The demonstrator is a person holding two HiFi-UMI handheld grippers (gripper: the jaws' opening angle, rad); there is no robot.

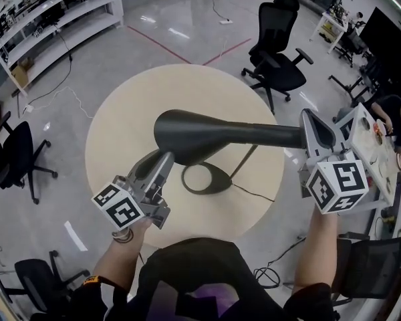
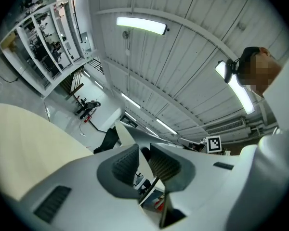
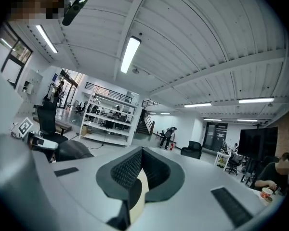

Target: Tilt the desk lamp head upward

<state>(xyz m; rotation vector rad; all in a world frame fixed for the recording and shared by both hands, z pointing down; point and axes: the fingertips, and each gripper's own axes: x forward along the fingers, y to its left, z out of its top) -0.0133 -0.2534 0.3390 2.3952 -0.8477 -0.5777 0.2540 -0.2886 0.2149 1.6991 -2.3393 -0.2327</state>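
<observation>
A black desk lamp stands on the round beige table, with its oval base near the front. The lamp head lies about level and points left. My left gripper reaches up from below to the head's lower rim. In the left gripper view the pale rim runs between the part-open jaws of that gripper, and I see no firm pinch. My right gripper sits at the right end of the lamp's tube. In the right gripper view that gripper is shut on nothing, and the lamp lies to its left.
The lamp's cable trails off the table's front right. Office chairs stand at the back right and at the left. White shelving lines the far left. A cluttered white desk sits close on the right.
</observation>
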